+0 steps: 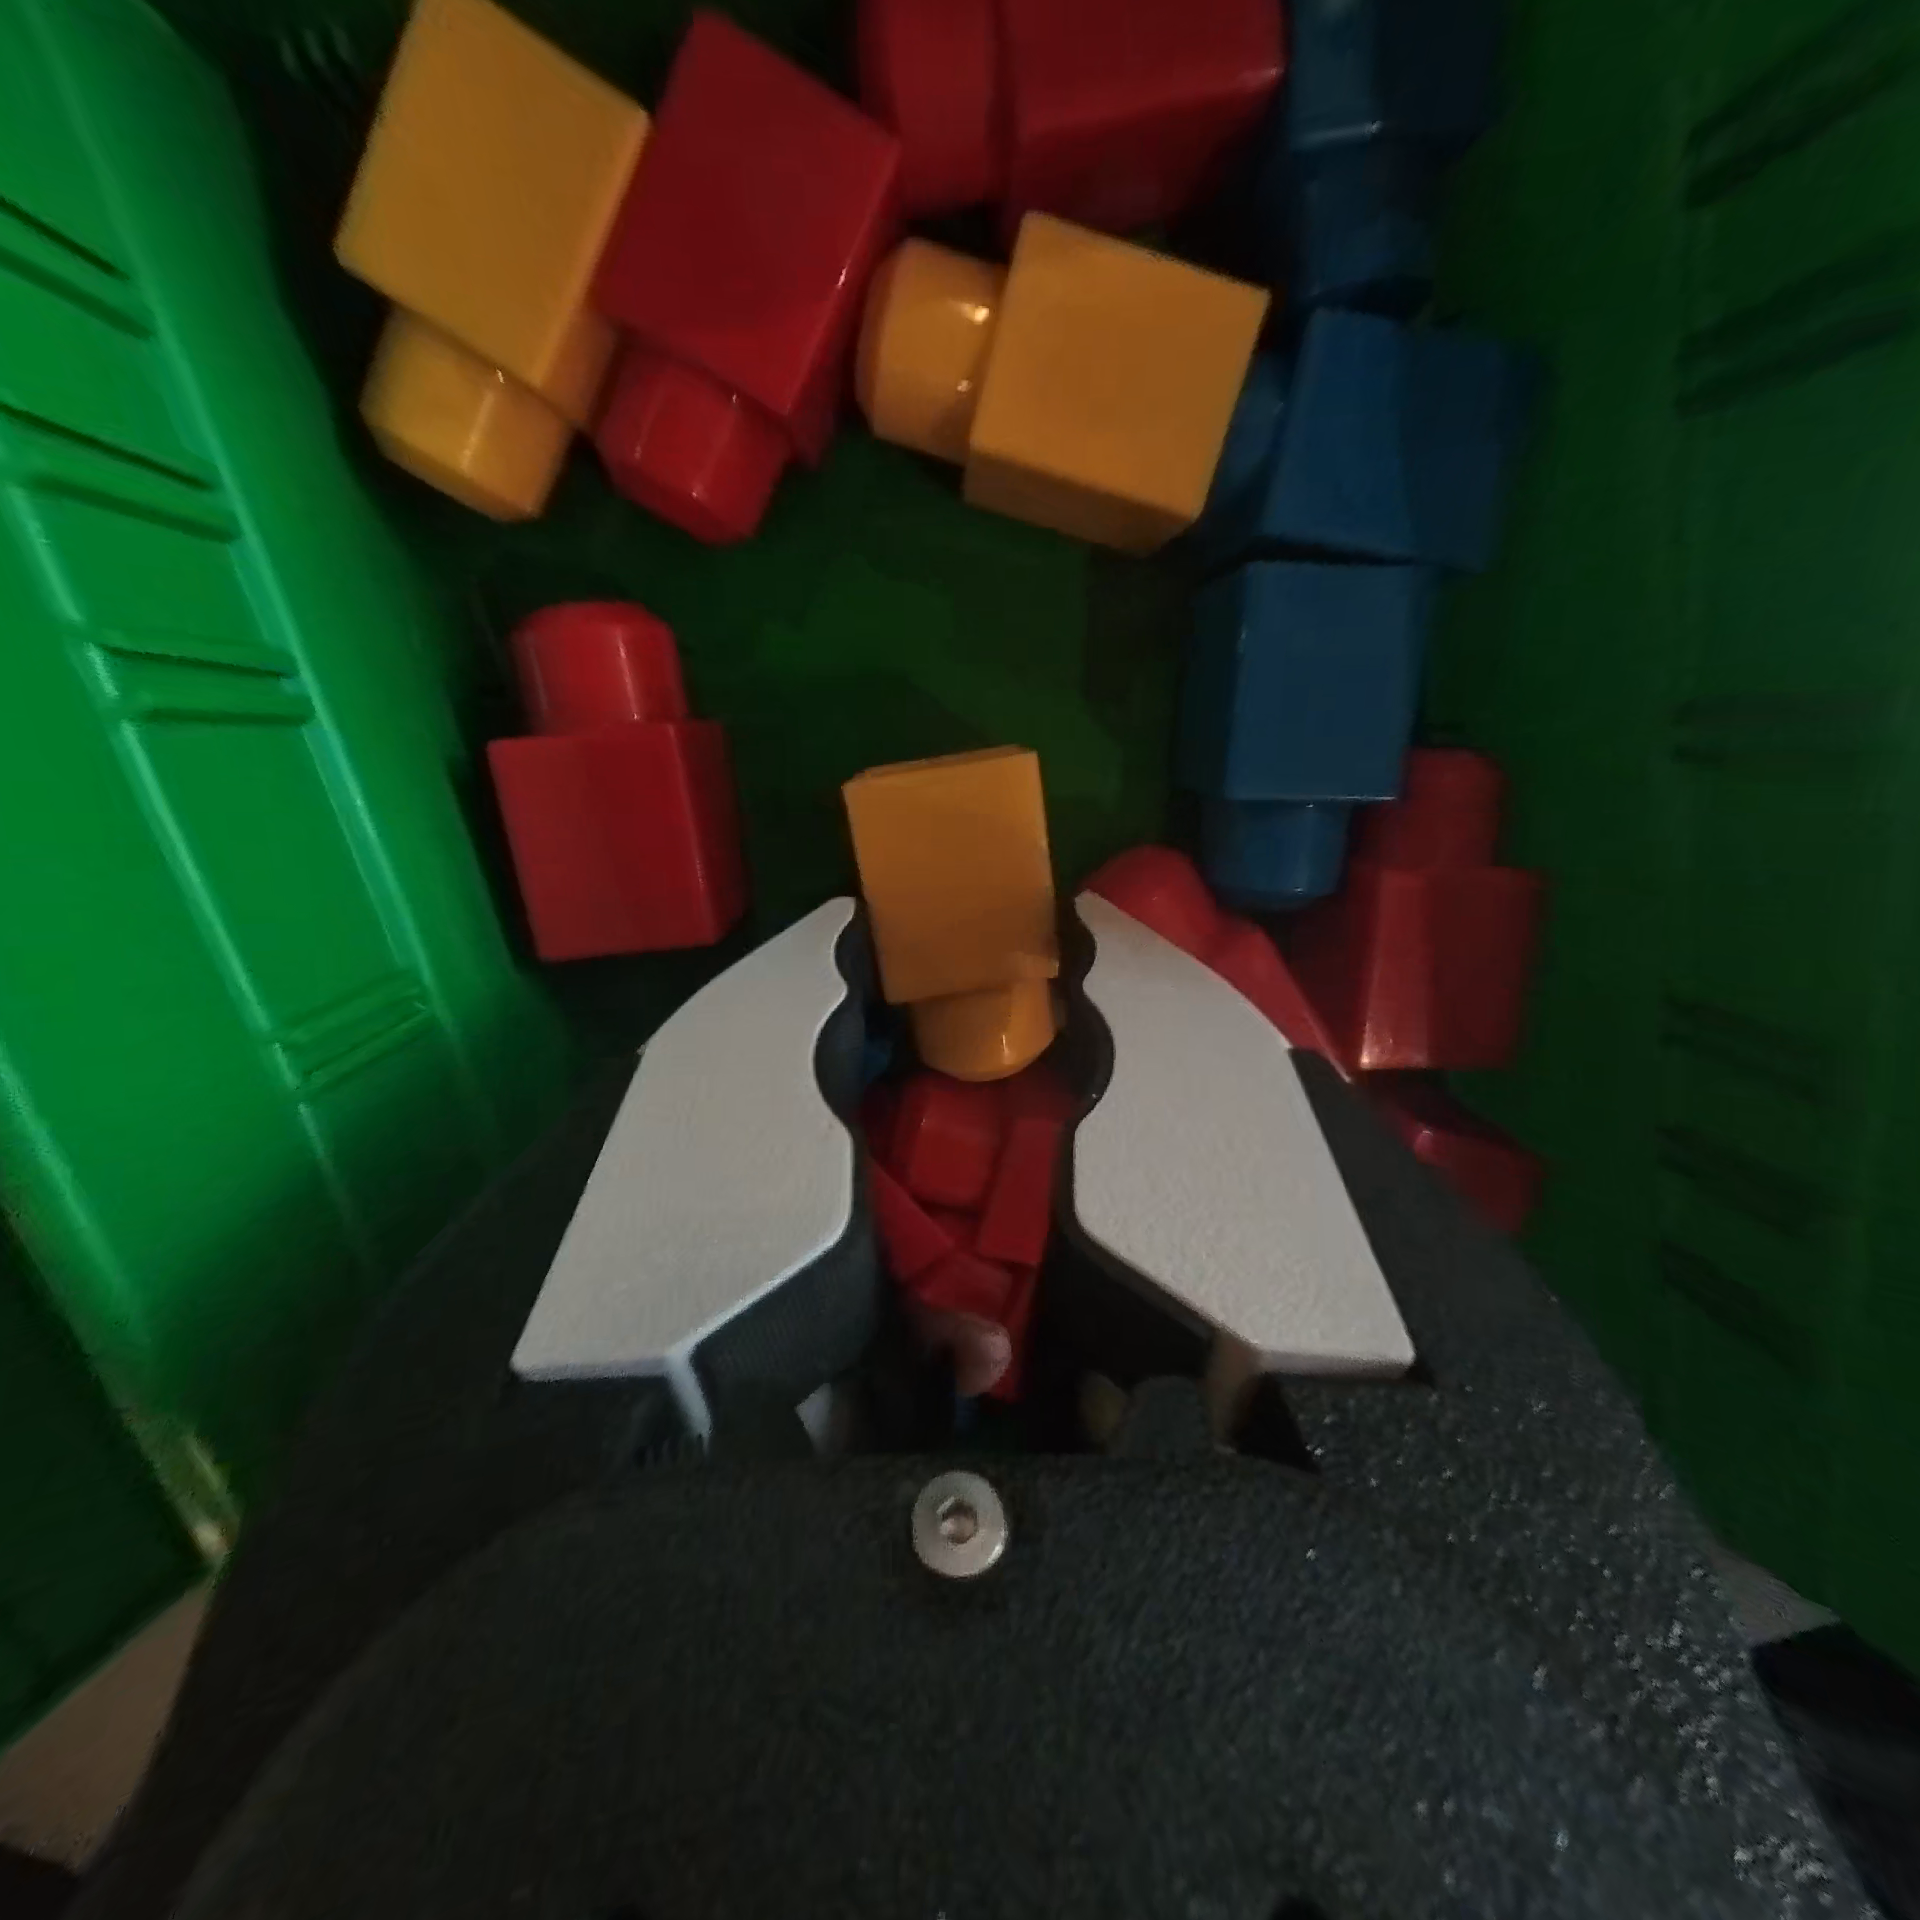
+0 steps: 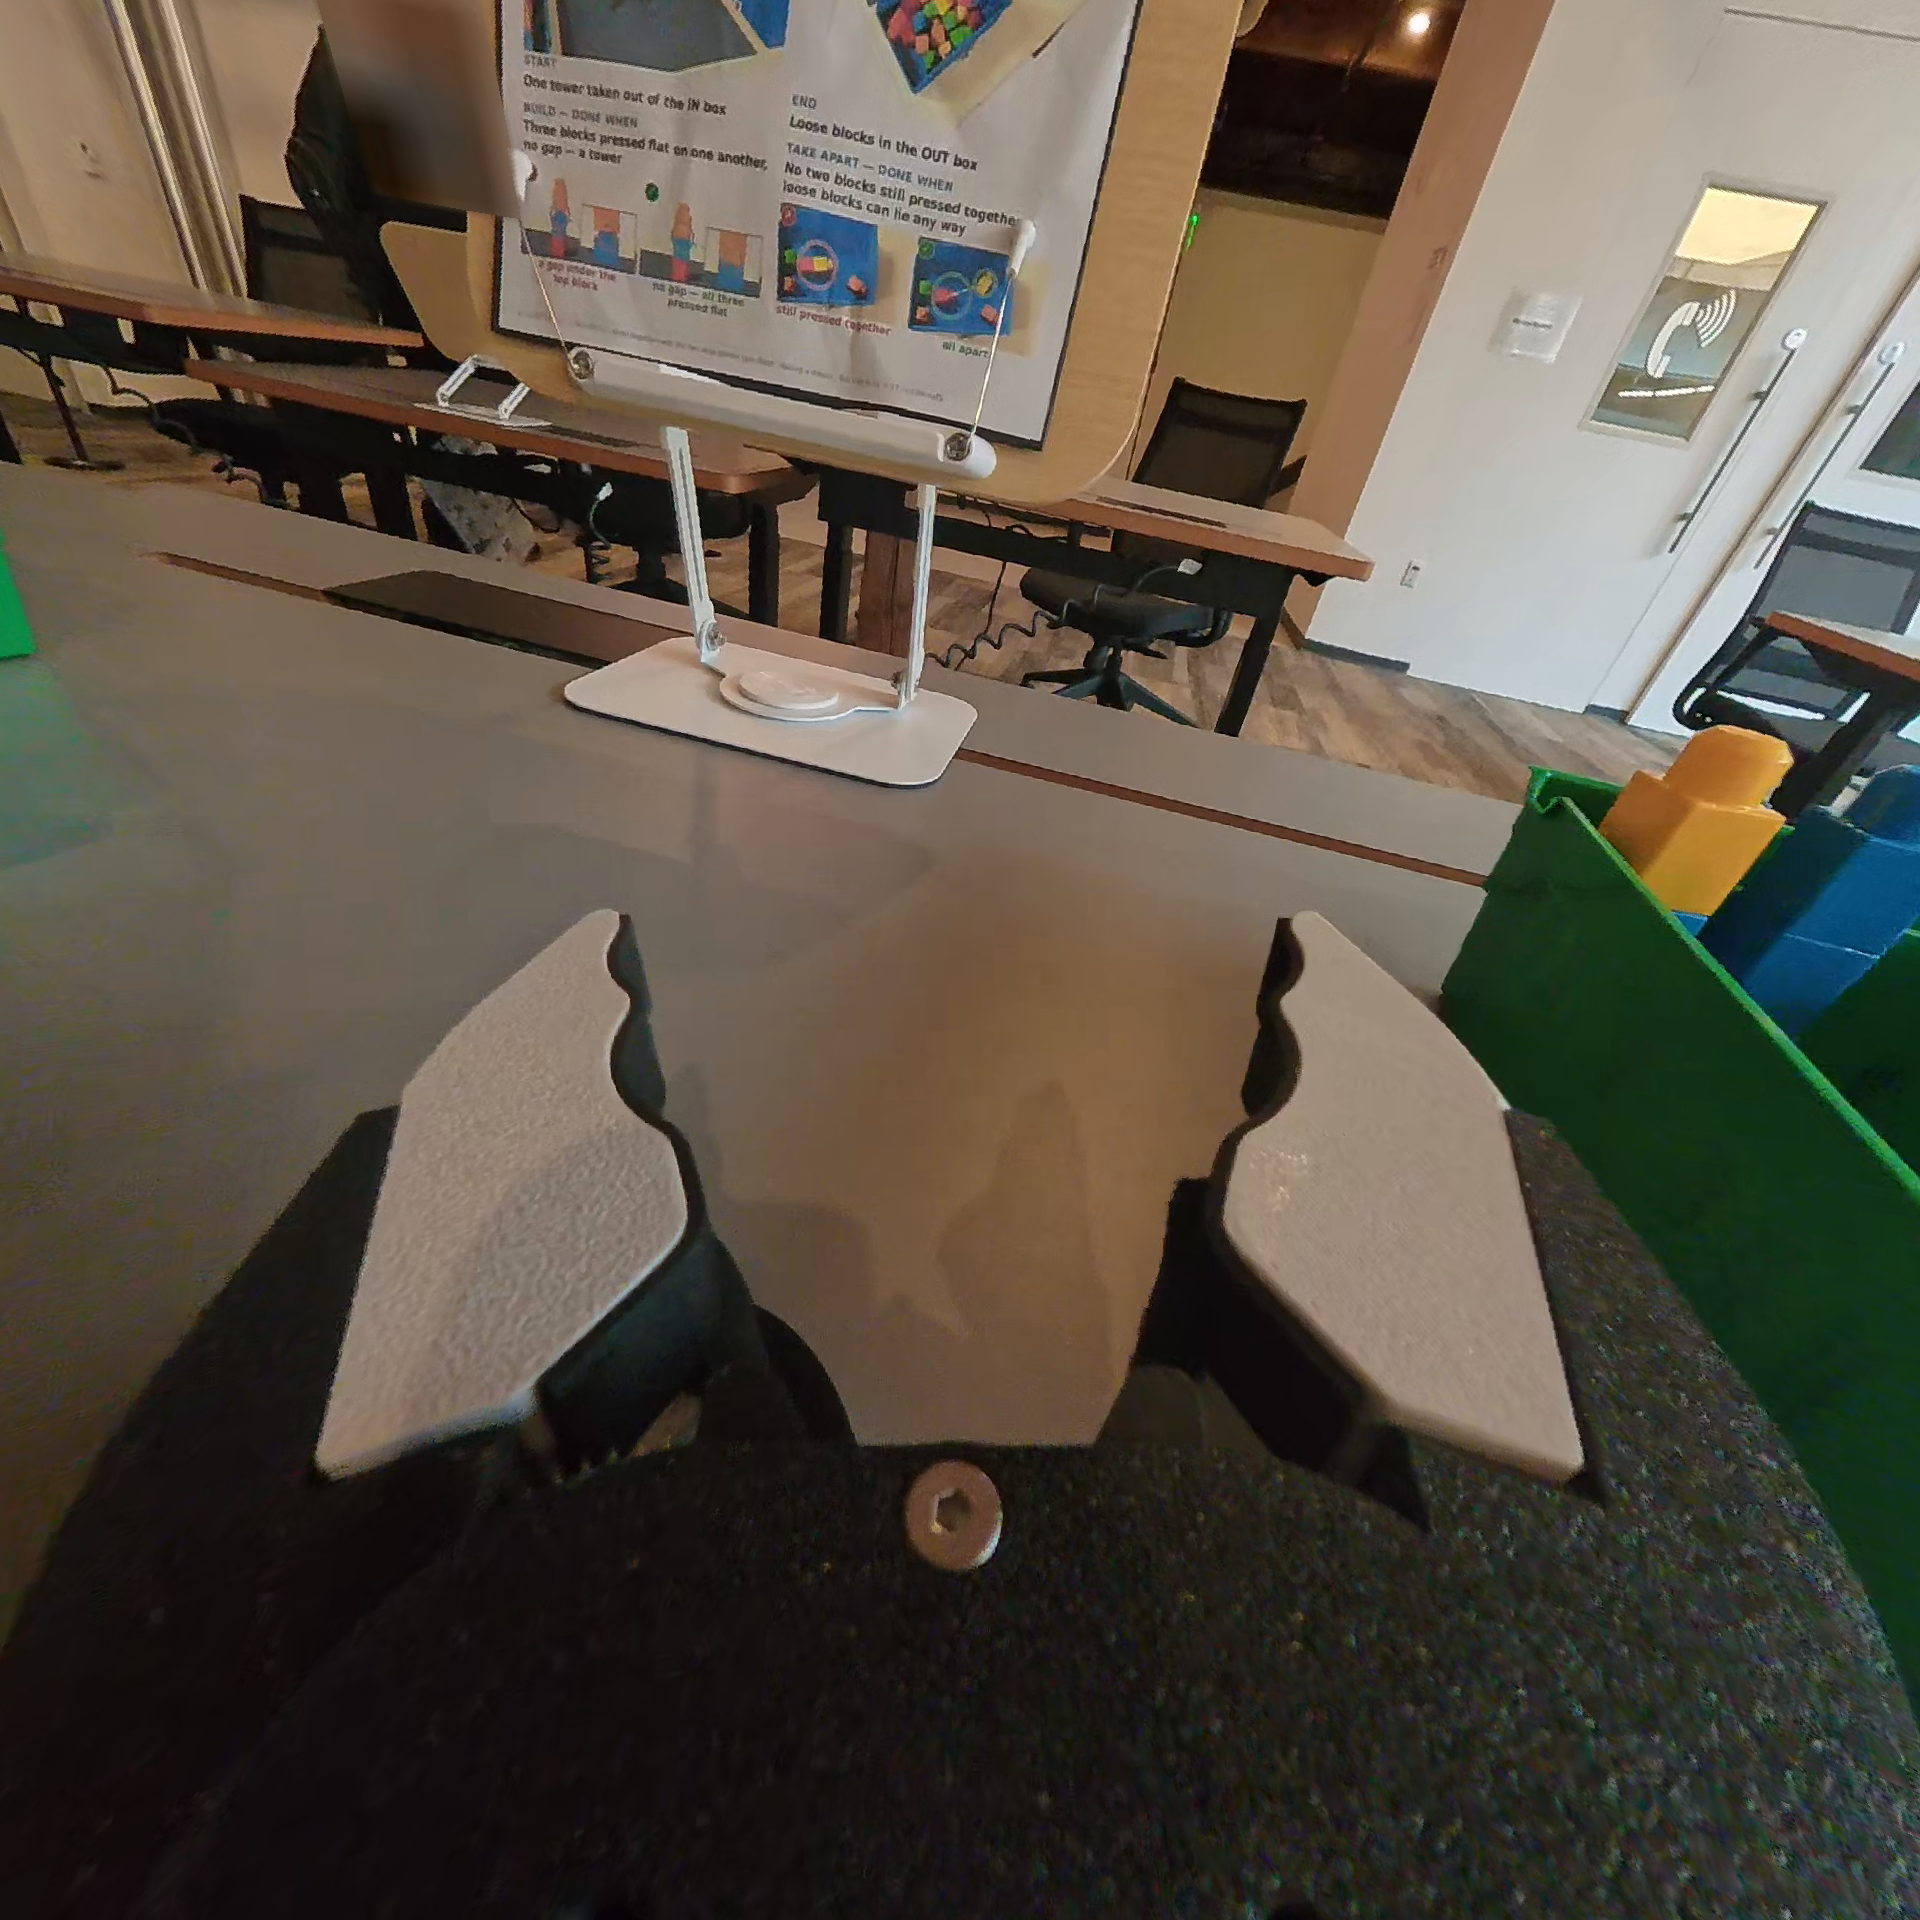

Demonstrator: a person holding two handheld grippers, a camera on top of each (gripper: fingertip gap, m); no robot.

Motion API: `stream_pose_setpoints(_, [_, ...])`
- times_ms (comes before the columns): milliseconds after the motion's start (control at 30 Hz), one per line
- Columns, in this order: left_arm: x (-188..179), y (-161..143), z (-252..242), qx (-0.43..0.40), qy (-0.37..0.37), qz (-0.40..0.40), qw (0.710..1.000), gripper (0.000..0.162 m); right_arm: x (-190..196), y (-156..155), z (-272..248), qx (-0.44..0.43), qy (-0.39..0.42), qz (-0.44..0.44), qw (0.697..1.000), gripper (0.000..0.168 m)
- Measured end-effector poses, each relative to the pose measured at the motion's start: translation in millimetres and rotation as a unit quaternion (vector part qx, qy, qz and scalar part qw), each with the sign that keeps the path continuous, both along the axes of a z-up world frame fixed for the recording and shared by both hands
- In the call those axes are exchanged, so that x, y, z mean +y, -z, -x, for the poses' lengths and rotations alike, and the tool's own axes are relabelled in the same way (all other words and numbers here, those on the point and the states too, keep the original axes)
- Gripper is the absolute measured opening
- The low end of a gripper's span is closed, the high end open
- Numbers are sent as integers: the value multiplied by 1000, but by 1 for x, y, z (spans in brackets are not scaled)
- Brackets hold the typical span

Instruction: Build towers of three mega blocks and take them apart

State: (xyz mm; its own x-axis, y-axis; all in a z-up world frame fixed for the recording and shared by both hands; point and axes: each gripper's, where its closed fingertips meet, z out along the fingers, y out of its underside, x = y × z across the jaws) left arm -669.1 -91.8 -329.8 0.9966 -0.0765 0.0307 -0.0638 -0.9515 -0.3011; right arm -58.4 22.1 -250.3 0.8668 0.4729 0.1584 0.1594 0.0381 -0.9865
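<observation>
The left gripper (image 1: 961, 940) is clamped on a yellow block (image 1: 951, 883), its pale, grainy fingers (image 1: 727, 1122) pinching the flat sides just above the round peg, which points back toward the camera. The scalloped inner edges of the jaws cradle the block. It looks like hollow hard plastic: light, stiff, smooth and a little glossy, so likely to slip or twist if gripped at a corner. The square body gives two parallel faces, and that is the sound place to hold it; the rounded peg would roll out.

Under the jaws lie more red blocks (image 1: 966, 1174), tumbled. Just left of the fingers sits a red block (image 1: 613, 831) with its peg up. To the right, blue blocks (image 1: 1309, 675) pile against other red ones. Farther ahead lie two yellow blocks (image 1: 488, 208) and more red. Everything sits inside a green bin (image 1: 156, 727), with ribbed, moulded plastic walls close on both sides.

The right gripper (image 2: 951, 997) is spread wide and holds nothing, hovering low over a smooth grey table (image 2: 312, 831). Just to its right stands a second green bin (image 2: 1621, 1039), with a yellow block (image 2: 1704, 821) and blue blocks (image 2: 1829, 914) showing above the rim. Ahead, a white stand (image 2: 769, 717) props up a printed sheet (image 2: 790, 187).
</observation>
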Motion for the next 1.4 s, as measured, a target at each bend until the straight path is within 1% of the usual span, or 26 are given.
stream_pose_setpoints(100, [7,-20,-8,12,25,-54,998,34,-1,2,4,-12,-10,3,1000,107])
stream_pose_setpoints(200, [16,-53,-28,29,57,-115,991,33,-2,5,10,-29,-22,7,999,104])
stream_pose_setpoints(267, [24,-78,-51,32,88,-158,983,33,-3,7,15,-38,-32,12,999,102])
stream_pose_setpoints(333, [33,-103,-83,26,128,-205,970,33,-6,7,21,-43,-48,15,998,100])
stream_pose_setpoints(400, [39,-124,-127,5,184,-246,952,33,-9,7,28,-47,-67,17,997,97])
stream_pose_setpoints(500, [41,-139,-203,-41,278,-282,917,33,-15,4,40,-56,-99,25,993,94])
stream_pose_setpoints(600, [36,-135,-269,-75,360,-286,885,33,-26,-2,55,-68,-143,35,987,94])
stream_pose_setpoints(700, [28,-116,-319,-94,425,-264,861,33,-43,-13,75,-81,-210,44,973,92])
stream_pose_setpoints(800, [17,-93,-355,-107,475,-233,842,33,-63,-21,99,-102,-294,57,949,87])
stream_pose_setpoints(867, [11,-80,-373,-117,497,-217,832,33,-77,-24,115,-118,-352,69,926,84])
stream_pose_setpoints(967, [4,-67,-390,-127,520,-199,821,33,-98,-20,137,-148,-434,85,884,78])
stream_pose_setpoints(1067, [-1,-59,-401,-131,540,-189,810,33,-113,-13,157,-177,-493,87,848,70])
stream_pose_setpoints(1233, [-8,-55,-412,-133,564,-181,795,33,-122,4,180,-232,-534,85,808,63])
stream_pose_setpoints(1400, [-16,-53,-416,-143,582,-171,782,33,-128,15,190,-266,-560,83,780,54])
